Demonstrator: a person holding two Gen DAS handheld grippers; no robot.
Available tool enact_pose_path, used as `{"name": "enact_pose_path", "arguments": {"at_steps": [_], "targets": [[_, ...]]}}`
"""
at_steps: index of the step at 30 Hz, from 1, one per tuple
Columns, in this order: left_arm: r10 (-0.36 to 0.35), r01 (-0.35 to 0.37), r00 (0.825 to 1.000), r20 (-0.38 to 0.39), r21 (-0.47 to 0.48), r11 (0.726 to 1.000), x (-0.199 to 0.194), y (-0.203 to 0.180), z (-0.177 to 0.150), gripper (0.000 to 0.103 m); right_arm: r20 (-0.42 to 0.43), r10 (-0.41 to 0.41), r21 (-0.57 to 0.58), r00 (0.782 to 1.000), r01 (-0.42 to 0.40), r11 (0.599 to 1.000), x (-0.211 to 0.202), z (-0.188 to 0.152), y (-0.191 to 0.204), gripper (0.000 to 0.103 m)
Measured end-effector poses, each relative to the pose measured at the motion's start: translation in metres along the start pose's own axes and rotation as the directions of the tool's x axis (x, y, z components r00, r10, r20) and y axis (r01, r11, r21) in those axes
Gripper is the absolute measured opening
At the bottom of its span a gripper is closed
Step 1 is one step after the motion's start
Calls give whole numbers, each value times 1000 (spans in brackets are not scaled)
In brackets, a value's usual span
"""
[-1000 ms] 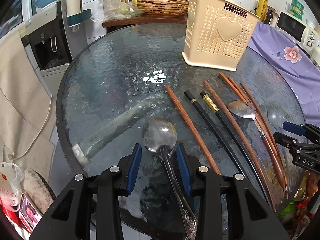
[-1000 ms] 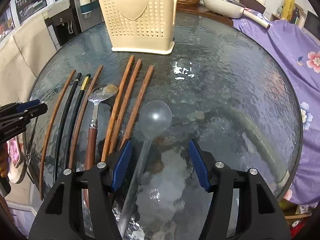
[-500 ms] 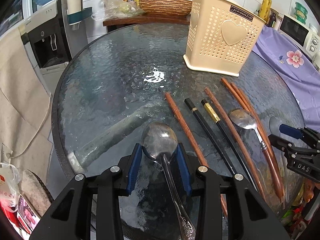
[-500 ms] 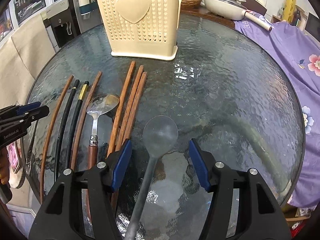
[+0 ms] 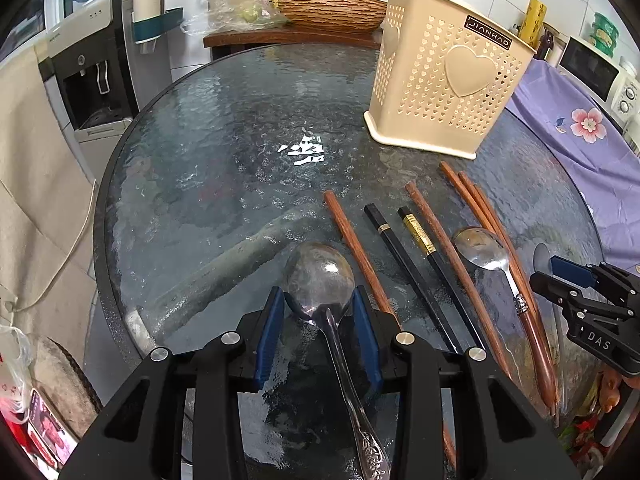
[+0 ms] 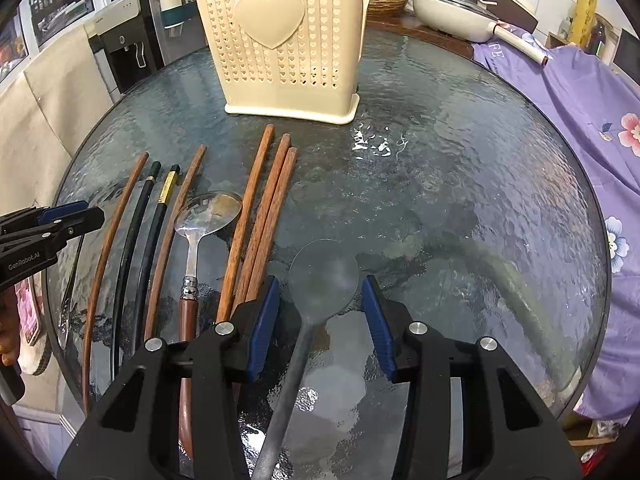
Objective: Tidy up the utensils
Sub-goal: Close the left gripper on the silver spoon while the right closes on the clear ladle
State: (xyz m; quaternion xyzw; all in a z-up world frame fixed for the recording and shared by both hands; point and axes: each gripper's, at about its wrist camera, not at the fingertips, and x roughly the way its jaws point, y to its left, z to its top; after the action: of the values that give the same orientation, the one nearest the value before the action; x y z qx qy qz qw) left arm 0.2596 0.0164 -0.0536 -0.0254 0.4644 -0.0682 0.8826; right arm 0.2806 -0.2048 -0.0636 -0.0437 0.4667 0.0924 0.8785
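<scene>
While a row of utensils lies across the round glass table (image 5: pixel 208 152), a silver spoon (image 5: pixel 320 280) is framed by the blue pads of the left hand-held gripper (image 5: pixel 319 318), its bowl sitting between them and its patterned handle running back under the tool; whether the pads actually press on it cannot be told. A translucent plastic spoon (image 6: pixel 322 276) is bracketed by the right hand-held gripper (image 6: pixel 322 320), whose jaws are spread wide, with clear gaps on both sides of the bowl. Between the two tools, wooden chopsticks (image 6: pixel 260 216) and a pair of black chopsticks (image 6: pixel 148 216) are laid roughly parallel on the table, and a wooden-handled spoon (image 6: pixel 204 216) is set among them. A cream perforated utensil holder (image 6: pixel 288 40), marked with a heart and the label JIANHAO, is stood upright at the far side of the table, just beyond the chopstick tips. A purple floral cloth (image 6: pixel 580 92) is seen draped beside the table.
</scene>
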Motion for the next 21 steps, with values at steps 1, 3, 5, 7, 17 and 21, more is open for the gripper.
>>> {"name": "enact_pose_path", "arguments": {"at_steps": [1,3,5,7,17,21], "targets": [[-1,1,1000,1,0,1000,0,0,0,34,1,-1,0,1000,1,1000,0,0,0,37],[-1,1,1000,4,0,1000,0,-1,0,34,2,-1,2,1000,1,1000,0,0,0,37],[-2,2,1000,6,-1,1000,0,-1,0,34,4,-2,-1,1000,2,1000,0,0,1,37],[-3,3,1000,8,-3,1000,0,-1,0,34,5,0,-3,1000,0,1000,-1,0,1,37],[-16,16,1000,25,-8,1000,-3,-1,0,21,49,52,8,997,-52,999,-8,0,-3,36],[-13,13,1000,14,-3,1000,-3,-2,2,14,56,58,2,997,-58,998,-11,1,-3,36]]}}
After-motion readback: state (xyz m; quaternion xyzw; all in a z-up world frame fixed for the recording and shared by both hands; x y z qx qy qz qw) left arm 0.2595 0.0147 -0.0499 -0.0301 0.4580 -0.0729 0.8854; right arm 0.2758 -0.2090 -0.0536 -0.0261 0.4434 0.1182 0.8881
